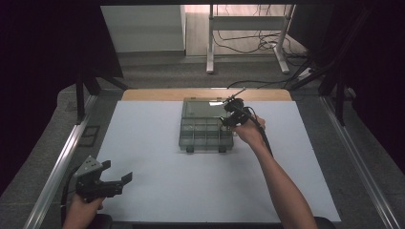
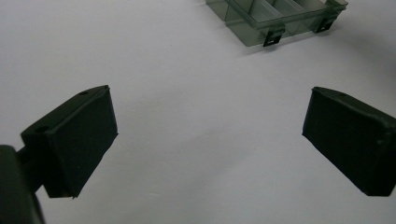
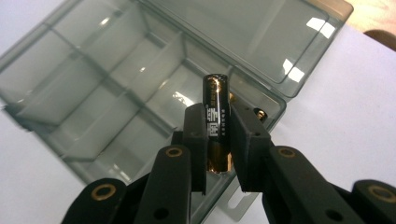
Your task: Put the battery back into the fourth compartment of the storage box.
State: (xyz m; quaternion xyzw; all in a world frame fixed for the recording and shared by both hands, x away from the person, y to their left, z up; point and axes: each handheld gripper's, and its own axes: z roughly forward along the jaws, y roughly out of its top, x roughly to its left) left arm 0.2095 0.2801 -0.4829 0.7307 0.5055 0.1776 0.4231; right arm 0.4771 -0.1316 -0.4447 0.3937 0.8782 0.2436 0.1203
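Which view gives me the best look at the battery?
The right gripper view: the battery stands upright, clamped in the right gripper over the open compartment box. From the high view it is too small to make out.

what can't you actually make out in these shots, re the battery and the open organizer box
- Battery: right gripper view, its middle sits behind the pads of the right gripper, so the printed label is partly covered and too small to read.
- Organizer box: right gripper view, its near right corner is hidden by the gripper.
- Organizer box, high view: the hand covers its right edge.
- Left gripper view: the top edge cuts off most of the box.
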